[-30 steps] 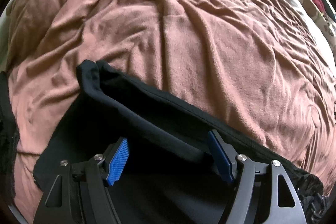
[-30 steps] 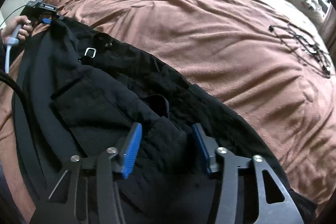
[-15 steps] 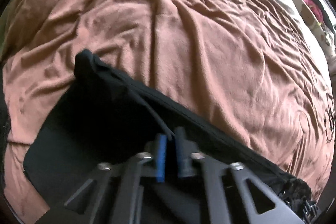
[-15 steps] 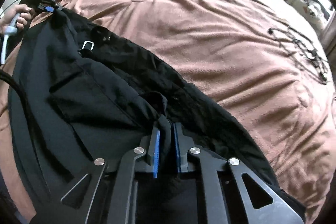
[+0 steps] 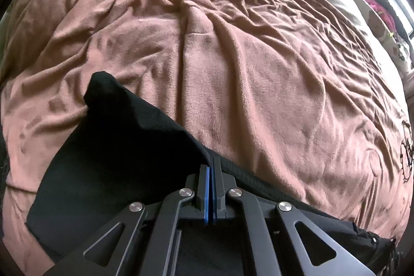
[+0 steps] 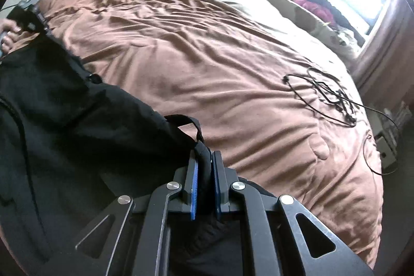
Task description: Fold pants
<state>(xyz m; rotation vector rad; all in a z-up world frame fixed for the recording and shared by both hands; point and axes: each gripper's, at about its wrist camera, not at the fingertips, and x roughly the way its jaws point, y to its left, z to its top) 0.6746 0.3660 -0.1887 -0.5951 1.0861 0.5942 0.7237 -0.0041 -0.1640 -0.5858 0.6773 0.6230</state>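
- My left tongs [image 5: 211, 167] are pinched tight on a thin edge of the black fabric pants [image 5: 116, 146]; the blue pads [image 5: 207, 195] meet with almost no gap.
- My right tongs [image 6: 205, 167] clamp a thicker bunch of the same pants, beside a black belt loop [image 6: 191, 120].
- The pants stretch along the near edge of the bed, on its rumpled brown plush blanket [image 5: 245, 69], one corner peaking up.
- In the right wrist view, a hand [image 6: 7, 32] grips the other tool at the far left.
- A tangle of thin black cables [image 6: 333, 95] lies near the bed's right edge, well apart from the pants.
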